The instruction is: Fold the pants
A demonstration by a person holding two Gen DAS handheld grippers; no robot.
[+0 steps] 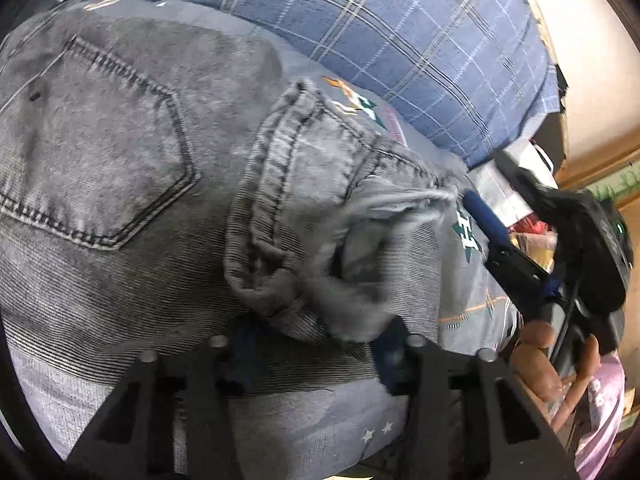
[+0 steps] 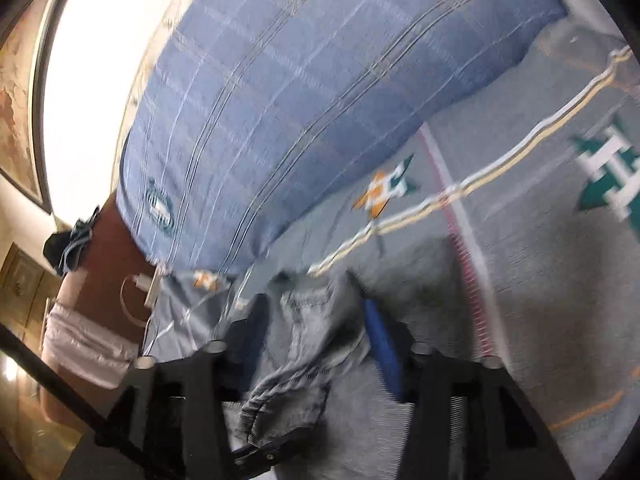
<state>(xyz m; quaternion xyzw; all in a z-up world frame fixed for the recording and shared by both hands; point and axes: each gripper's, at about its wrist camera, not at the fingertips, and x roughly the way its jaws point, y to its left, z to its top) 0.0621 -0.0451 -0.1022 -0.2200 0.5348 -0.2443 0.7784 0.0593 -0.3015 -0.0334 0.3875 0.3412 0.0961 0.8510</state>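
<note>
Grey denim pants lie spread on a grey patterned bedsheet, back pocket up. A bunched hem of the pants lies between the fingers of my left gripper, whose jaws stand apart around the cloth. My right gripper also has denim between its blue-padded fingers; whether it grips the cloth is blurred. The right gripper also shows in the left wrist view, at the right edge of the pants, held by a hand.
A blue plaid pillow lies behind the pants; it also shows in the right wrist view. A charger with white cable sits on a brown surface at the left. Cluttered items lie beyond the bed's right side.
</note>
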